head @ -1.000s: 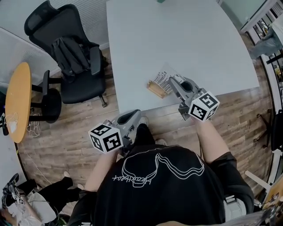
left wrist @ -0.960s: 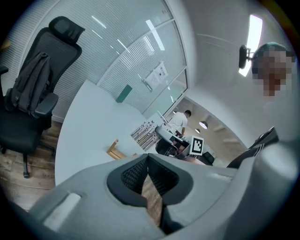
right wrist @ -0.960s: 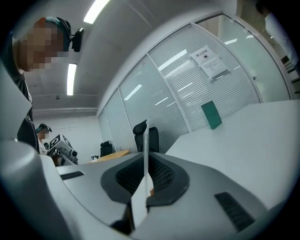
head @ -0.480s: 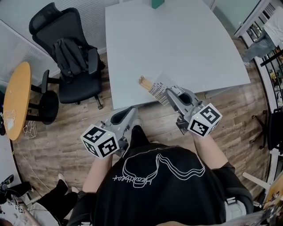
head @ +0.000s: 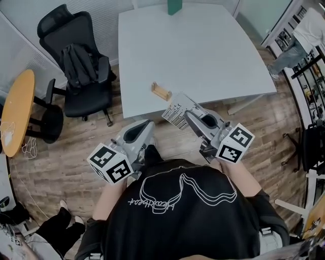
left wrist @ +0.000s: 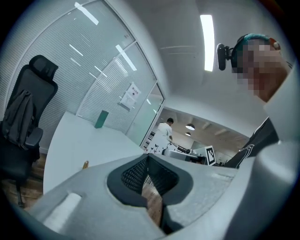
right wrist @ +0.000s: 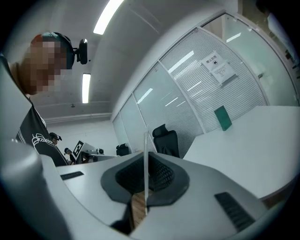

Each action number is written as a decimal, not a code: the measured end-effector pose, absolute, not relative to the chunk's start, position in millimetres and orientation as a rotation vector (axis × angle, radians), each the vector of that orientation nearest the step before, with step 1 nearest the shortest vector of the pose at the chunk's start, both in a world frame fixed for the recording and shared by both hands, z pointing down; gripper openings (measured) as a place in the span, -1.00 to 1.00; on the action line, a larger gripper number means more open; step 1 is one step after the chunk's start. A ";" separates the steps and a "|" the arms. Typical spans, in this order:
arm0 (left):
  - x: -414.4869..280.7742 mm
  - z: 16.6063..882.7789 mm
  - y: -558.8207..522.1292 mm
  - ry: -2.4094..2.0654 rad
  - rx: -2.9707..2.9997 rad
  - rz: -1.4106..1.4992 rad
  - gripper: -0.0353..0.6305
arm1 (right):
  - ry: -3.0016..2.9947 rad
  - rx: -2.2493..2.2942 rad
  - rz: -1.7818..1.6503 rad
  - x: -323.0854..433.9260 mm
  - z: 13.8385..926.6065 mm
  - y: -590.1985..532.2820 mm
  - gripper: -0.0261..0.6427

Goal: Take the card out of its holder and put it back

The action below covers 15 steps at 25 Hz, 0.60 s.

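Note:
In the head view my right gripper (head: 189, 116) is shut on a clear card (head: 177, 112) with black print, held flat just off the near edge of the white table (head: 213, 56). The right gripper view shows that card (right wrist: 146, 154) edge-on, pinched between the dark pads. The small wooden holder (head: 161, 91) lies on the table near its front edge, up and left of the card, with nothing in it. It is a tiny spot (left wrist: 85, 164) in the left gripper view. My left gripper (head: 143, 128) hangs below the table edge, shut, nothing in its jaws (left wrist: 147, 161).
A green box (head: 174, 6) stands at the table's far edge. A black office chair (head: 76, 66) with a backpack sits left of the table, and a round orange table (head: 15, 117) is further left. Wooden floor lies under both grippers.
The right gripper has pulled the card out of the wooden holder and drawn it back over the table's near edge. The holder stayed on the table. The left gripper has hardly moved.

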<state>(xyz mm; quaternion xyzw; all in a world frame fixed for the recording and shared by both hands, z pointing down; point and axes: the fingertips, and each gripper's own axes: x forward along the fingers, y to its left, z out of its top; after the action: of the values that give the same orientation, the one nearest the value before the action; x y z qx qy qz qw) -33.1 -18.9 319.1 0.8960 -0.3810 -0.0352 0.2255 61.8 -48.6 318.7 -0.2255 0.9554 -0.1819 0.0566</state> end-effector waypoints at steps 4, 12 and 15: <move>-30.4 311.7 -18.4 -1.043 2.482 -0.090 -0.86 | 2.907 -0.682 -0.555 60.2 316.1 -46.5 -0.85; -30.3 316.0 -17.6 -1.035 2.455 -0.068 -0.86 | 2.896 -0.702 -0.570 64.0 319.1 -47.3 -0.85; -29.1 320.8 -17.2 -1.024 2.453 -0.055 -0.86 | 2.895 -0.724 -0.578 65.5 323.0 -48.4 -0.85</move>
<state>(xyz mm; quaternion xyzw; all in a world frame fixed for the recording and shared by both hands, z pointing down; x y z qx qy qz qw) -29.1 -17.2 320.8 0.8958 -0.3741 -0.0202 0.2392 65.5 -48.4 323.0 -0.2378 0.9512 -0.1901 0.0510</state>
